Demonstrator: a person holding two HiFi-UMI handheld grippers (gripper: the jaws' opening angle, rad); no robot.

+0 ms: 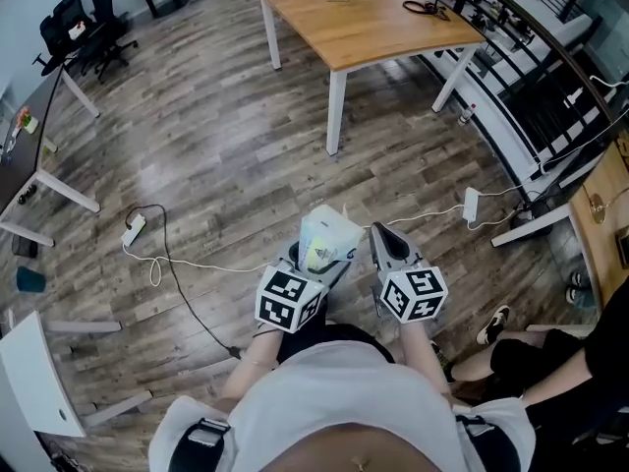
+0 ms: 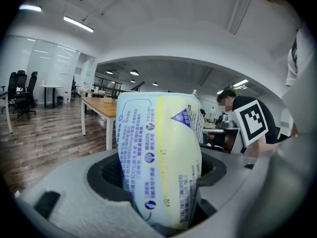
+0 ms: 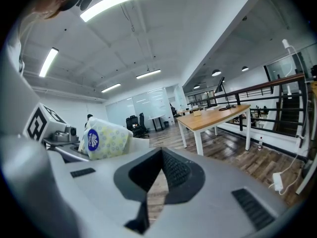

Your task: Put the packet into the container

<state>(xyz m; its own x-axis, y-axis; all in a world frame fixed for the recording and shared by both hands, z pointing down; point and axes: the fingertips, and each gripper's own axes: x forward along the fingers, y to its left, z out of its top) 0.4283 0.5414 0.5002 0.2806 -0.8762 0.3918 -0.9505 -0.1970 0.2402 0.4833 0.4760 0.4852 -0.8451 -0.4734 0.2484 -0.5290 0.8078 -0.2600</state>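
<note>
while the left gripper (image 1: 314,262) pinches the puffy white-and-yellow plastic packet (image 2: 161,157) upright between its jaws, the right gripper (image 3: 161,155) sits just beside it. its jaws are closed on nothing, and both are above the brown wood-plank floor (image 1: 226,146).

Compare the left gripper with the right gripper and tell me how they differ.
The left gripper is clamped on the packet; the right gripper holds nothing. The left gripper's jaws stand apart around the packet; the right gripper's jaws meet at the tips. Both are grey and carry a marker cube.
</note>
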